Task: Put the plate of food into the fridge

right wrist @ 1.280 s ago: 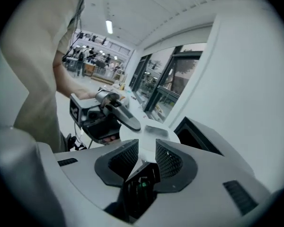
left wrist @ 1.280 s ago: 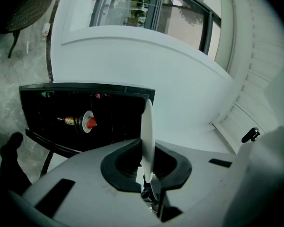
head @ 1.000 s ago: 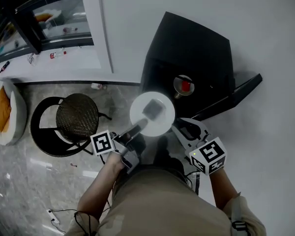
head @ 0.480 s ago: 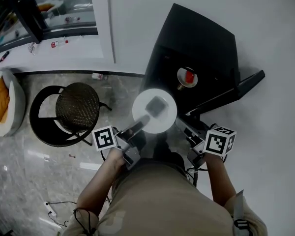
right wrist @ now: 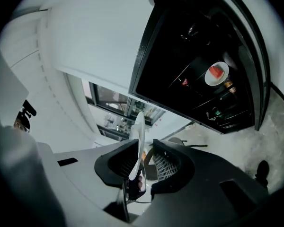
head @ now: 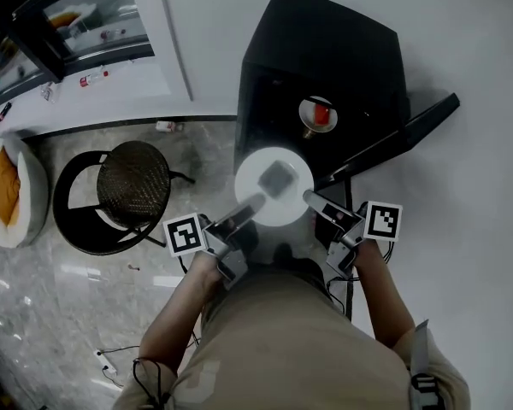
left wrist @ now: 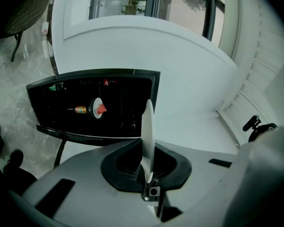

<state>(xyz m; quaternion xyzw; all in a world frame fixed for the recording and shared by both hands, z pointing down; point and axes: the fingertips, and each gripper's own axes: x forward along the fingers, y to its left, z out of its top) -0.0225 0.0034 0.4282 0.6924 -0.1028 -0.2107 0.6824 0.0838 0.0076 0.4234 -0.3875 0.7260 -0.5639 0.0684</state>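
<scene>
A white plate (head: 269, 202) with a grey piece of food (head: 279, 178) hangs level just in front of the open black fridge (head: 325, 49). My left gripper (head: 255, 203) is shut on the plate's near-left rim, and the plate (left wrist: 147, 126) shows edge-on between its jaws. My right gripper (head: 310, 198) is at the right rim with its jaws opening. There the plate (right wrist: 138, 141) lies against one jaw, with a gap to the other. Inside the fridge sits a small dish with something red (head: 316, 115).
The fridge door (head: 406, 135) swings out to the right, beside my right gripper. A round black stool (head: 135, 196) stands on the marble floor to the left. Further left lies a white cushion (head: 13, 190). A small bottle (head: 167, 126) lies by the wall.
My right gripper has moved in from the lower right to the plate's right rim. The plate, still in my left gripper, is a little closer to the fridge opening.
</scene>
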